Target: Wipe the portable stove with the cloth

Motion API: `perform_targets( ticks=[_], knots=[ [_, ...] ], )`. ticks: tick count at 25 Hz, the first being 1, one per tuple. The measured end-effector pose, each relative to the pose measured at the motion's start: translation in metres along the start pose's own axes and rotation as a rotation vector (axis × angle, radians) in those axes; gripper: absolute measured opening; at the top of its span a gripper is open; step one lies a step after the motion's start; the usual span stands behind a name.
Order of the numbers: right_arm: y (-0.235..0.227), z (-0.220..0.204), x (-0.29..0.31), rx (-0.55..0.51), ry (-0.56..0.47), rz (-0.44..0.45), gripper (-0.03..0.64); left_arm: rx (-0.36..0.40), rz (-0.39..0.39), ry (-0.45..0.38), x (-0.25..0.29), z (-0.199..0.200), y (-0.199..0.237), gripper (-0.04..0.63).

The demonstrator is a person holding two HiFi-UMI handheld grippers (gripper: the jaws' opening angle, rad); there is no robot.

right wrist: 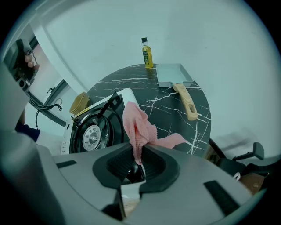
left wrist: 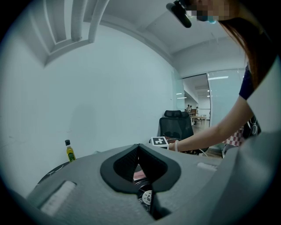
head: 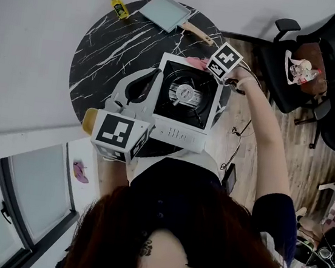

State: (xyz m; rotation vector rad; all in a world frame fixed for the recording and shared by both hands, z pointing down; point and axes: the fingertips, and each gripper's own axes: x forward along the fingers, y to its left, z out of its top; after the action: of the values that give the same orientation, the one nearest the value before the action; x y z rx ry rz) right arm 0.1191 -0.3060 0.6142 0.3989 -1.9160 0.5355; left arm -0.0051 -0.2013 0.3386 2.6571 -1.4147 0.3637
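R gripper [right wrist: 137,153]: jaws pinched shut on pink knit cloth [right wrist: 139,125], which bunches up just ahead of tips, at edge of white portable stove w/ black burner top [right wrist: 93,134], stove lying left of tips. L gripper [left wrist: 138,147]: jaws closed tip to tip, nothing btwn; stove burner shows just beneath. Beyond R tips, on round black marble table [right wrist: 175,112]: pale blue square pan w/ wooden handle [right wrist: 174,74], small yellow oil bottle [right wrist: 147,53].

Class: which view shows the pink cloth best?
The right gripper view: the pink cloth shows large, pinched by the right hand-held gripper. The head view shows a small patch at the stove's edge; the left gripper view, a sliver.
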Motion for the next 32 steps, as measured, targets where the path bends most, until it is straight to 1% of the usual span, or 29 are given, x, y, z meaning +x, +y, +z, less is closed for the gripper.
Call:
perform_targets(
  ticks=[10,15,24,28,32],
  knots=[
    [-0.010,-0.018,-0.009,0.049,-0.005,0.001,0.057,0.007,-0.018,-0.003,0.002,0.000,-0.008,0.012],
    [-0.014,-0.026,-0.012,0.129,-0.036,0.004,0.057,0.013,-0.039,0.000,0.004,0.002,-0.013,0.012],
    [-0.017,-0.031,-0.016,0.202,-0.074,0.032,0.057,0.027,-0.060,0.000,0.006,0.007,-0.020,0.012],
    [-0.021,-0.030,-0.017,0.227,-0.089,0.019,0.058,0.024,-0.062,0.007,0.006,0.005,-0.020,0.012],
    [-0.029,-0.042,-0.021,0.250,-0.096,-0.017,0.058,0.026,-0.073,0.002,0.007,0.006,-0.024,0.012]
  ],
)
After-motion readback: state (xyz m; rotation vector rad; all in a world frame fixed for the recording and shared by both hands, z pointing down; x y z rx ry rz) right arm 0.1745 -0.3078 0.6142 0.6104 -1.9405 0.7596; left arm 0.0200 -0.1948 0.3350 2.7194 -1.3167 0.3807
